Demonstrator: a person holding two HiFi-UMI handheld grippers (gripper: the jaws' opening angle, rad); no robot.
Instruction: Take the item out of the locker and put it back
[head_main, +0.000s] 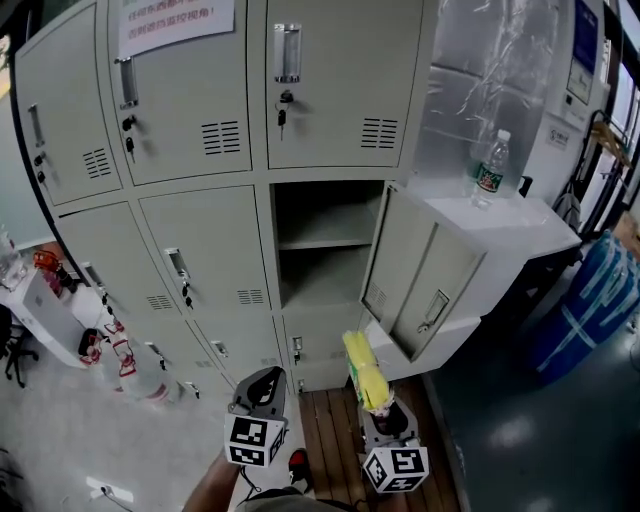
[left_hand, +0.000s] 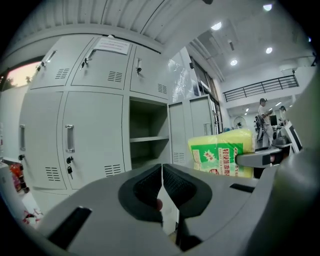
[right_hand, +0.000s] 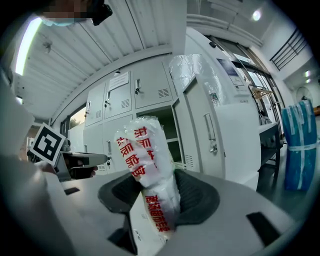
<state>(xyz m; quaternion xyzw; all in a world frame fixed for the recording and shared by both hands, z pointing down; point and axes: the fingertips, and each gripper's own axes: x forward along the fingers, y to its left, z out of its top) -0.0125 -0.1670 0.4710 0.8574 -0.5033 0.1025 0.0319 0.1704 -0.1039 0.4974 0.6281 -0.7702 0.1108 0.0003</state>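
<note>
The right gripper (head_main: 379, 408) grips a packet (head_main: 365, 373) between its two jaws. The pads press on its lower part, and the rest stands up above them, tilted a little to the left. The packet is yellow with a green printed face, and its clear plastic wrap carries red lettering on the side seen from the right gripper view. It is outside the locker, in the air in front of and below the open compartment (head_main: 322, 245), over a strip of wooden floor (head_main: 325, 430). That compartment sits in the middle row of a bank of pale grey lockers. Its door (head_main: 415, 272) is swung out to the right, and a single shelf (head_main: 325, 240) crosses the inside – nothing shows on the shelf or on the floor of the compartment. The left gripper (head_main: 262, 386) hangs just to the left of the right one, at about the same height, pointing toward the lockers. Its jaws are closed together with nothing between them. The locker doors around the open one are shut, and a paper notice (head_main: 175, 22) is stuck on an upper one. To the right a water bottle (head_main: 489, 170) stands upright on a white cabinet (head_main: 520, 228), and a blue wrapped bundle (head_main: 590, 300) stands farther right – well apart from both grippers.
</note>
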